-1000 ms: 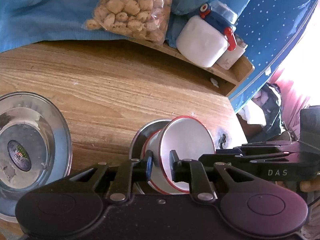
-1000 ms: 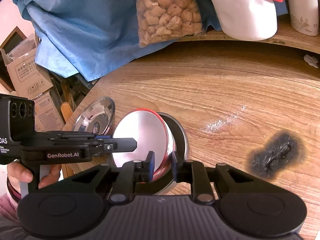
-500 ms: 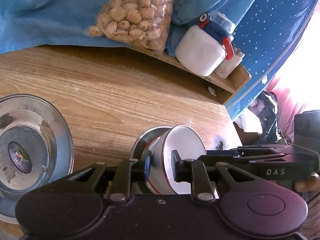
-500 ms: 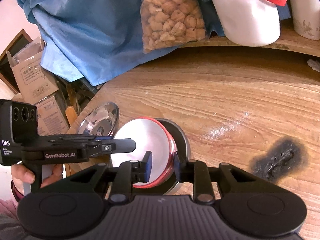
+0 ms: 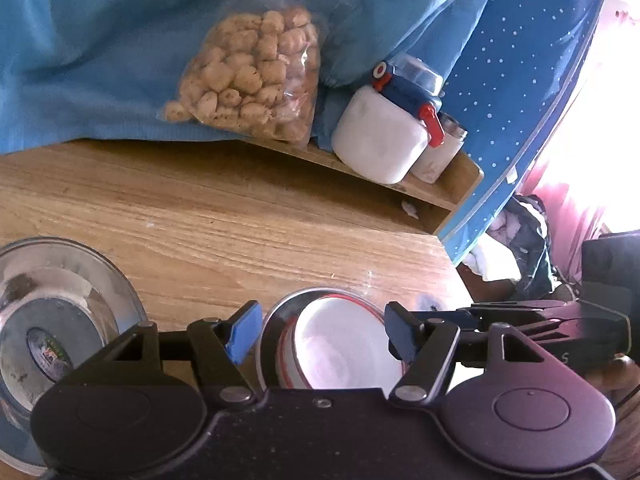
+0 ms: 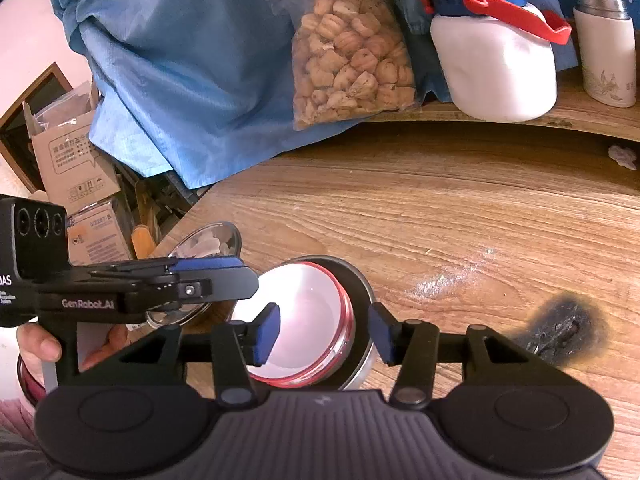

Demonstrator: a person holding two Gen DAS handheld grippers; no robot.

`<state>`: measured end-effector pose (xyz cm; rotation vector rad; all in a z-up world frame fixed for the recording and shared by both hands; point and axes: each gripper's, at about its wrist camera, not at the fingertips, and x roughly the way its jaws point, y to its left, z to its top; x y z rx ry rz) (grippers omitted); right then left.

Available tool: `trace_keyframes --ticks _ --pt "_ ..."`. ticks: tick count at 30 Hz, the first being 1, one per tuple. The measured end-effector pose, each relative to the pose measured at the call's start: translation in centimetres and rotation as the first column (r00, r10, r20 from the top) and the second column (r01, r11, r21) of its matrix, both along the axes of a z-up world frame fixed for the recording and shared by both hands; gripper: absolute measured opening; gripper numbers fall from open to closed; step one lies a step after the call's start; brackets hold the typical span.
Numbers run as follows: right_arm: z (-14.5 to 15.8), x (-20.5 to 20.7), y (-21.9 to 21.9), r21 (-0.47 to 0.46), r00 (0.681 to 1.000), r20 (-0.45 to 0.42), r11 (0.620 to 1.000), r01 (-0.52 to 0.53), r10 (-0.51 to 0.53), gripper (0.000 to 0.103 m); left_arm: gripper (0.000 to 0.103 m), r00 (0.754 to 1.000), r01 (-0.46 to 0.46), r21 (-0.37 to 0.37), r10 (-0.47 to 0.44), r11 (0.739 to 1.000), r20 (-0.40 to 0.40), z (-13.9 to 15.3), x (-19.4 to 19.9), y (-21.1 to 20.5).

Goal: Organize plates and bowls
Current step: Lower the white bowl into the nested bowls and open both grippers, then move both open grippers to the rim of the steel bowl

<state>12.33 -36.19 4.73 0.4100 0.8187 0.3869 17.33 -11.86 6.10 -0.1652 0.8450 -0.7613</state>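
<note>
A white bowl with a red rim [image 5: 340, 350] [image 6: 308, 312] rests nested in a steel bowl [image 5: 280, 320] [image 6: 362, 280] on the wooden table [image 6: 440, 208]. My left gripper [image 5: 324, 334] straddles the white bowl. Its jaws are opening and its blue pads stand clear of the rim. My right gripper [image 6: 324, 332] is over the bowl's opposite side. Its jaws are opening too, with the rim between the pads but untouched. Each gripper appears in the other's view: the right gripper [image 5: 480, 310], the left gripper [image 6: 240, 280].
A second steel bowl [image 5: 52, 340] [image 6: 208, 240] with a sticker sits at the table's left edge. Behind are a snack bag [image 6: 352, 60], a white jar [image 6: 496, 72], a tin [image 6: 608, 52] and blue cloth [image 6: 180, 60]. A burn mark [image 6: 560, 328] scars the table. A hand [image 6: 40, 344] holds the left gripper.
Both grippers were shut on the tilted white bowl's rim. They have let go and opened, and the bowl now lies settled in the steel bowl.
</note>
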Motion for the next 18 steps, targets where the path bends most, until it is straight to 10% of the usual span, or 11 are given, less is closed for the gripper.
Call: trace_keyframes --ticks 7,18 --pt "0.6 -1.8 0.5 0.003 0.99 0.122 0.998 0.063 -0.063 0.101 0.1 0.997 -0.053 -0.001 0.053 0.999 0.06 0.2 0.3 1.8" --pt "0.0 -2.0 -0.8 -0.04 0.98 0.106 0.984 0.171 -0.166 0.103 0.102 0.973 -0.162 0.123 0.138 0.979 0.187 0.2 -0.4 3.2"
